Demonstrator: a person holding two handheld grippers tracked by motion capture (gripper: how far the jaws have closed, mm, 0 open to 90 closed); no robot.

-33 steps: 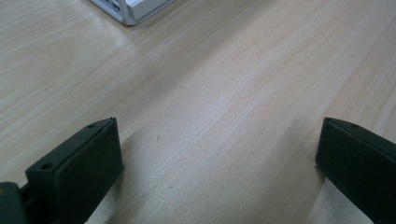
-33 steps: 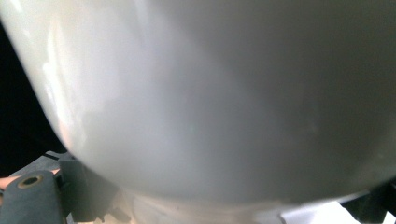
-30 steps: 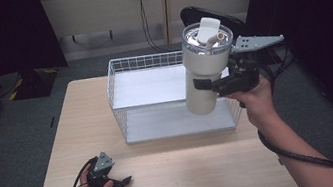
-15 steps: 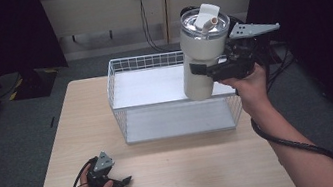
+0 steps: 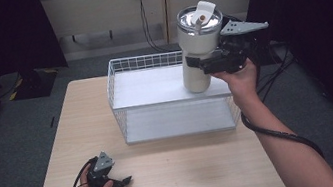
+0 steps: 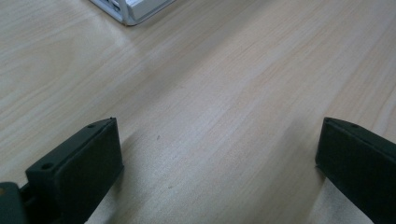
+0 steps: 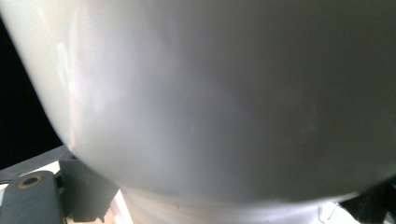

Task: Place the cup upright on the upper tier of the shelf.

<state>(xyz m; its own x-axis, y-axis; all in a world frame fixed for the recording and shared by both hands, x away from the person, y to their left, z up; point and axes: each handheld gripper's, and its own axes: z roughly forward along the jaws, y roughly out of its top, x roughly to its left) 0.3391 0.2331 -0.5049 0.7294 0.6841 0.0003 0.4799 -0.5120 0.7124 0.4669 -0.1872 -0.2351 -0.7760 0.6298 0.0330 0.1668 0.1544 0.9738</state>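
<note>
A tall cream tumbler [image 5: 199, 50] with a clear lid and an open flip tab hangs upright above the right part of a white wire basket [image 5: 119, 98]. My right gripper [image 5: 200, 62] is shut on the tumbler's lower body from the right side. The tumbler's pale wall [image 7: 224, 93] fills the right gripper view at very close range. Near the table's front left, my left gripper [image 5: 122, 184] rests on the wooden top, held by a hand. Its jaws stand wide apart over bare wood [image 6: 219, 116], with nothing between them.
The light wooden table [image 5: 177, 173] has free room in front of the basket. The basket's corner [image 6: 128, 11] shows at the top of the left gripper view. A black cable [image 5: 277, 131] trails from the right gripper along the forearm. Dark curtains flank the scene.
The right gripper has carried the tumbler a little upward and toward the far right of the basket. The left gripper has stayed where it was.
</note>
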